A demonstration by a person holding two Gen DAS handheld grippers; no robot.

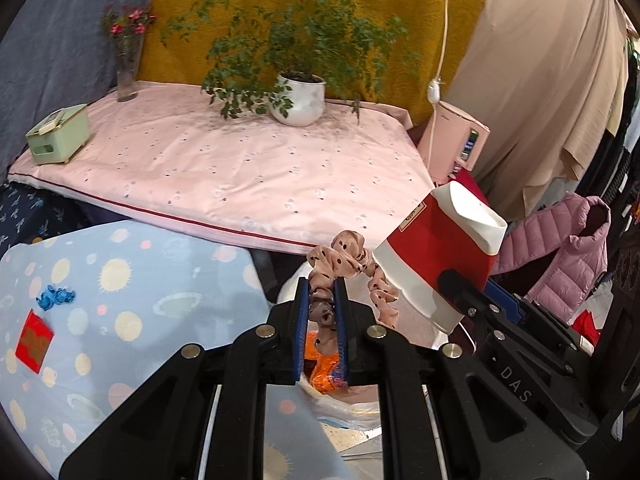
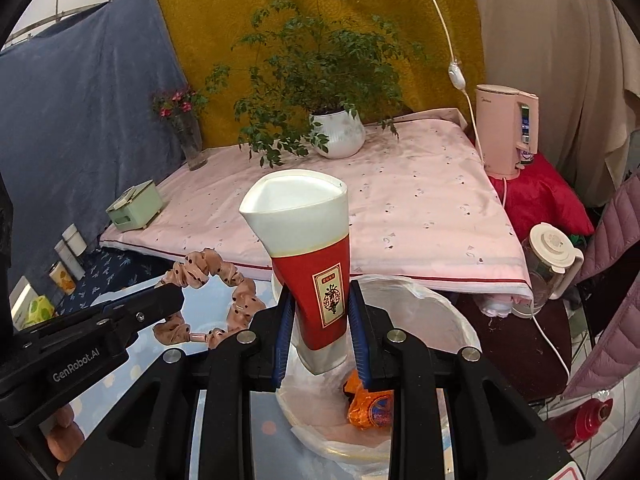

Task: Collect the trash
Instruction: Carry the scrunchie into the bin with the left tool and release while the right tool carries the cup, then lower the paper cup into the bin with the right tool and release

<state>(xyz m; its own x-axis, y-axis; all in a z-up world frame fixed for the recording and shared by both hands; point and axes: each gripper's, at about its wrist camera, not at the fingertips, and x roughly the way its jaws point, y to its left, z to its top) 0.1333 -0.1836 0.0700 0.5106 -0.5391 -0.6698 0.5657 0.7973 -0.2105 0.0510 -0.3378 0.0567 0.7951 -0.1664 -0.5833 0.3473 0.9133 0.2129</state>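
We are clenching a floppy pink dotted fabric scrunchie (image 1: 348,264) in the left tool (image 1: 324,300), a squashed red-and-white paper cup (image 2: 308,264) in the right tool (image 2: 320,320); either is risking missing the bag-lined bin (image 2: 452,320) at lower centre.

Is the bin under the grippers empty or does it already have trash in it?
Not empty. The right wrist view shows a crumpled orange wrapper lying inside the bag-lined bin; what else is in it cannot be told.
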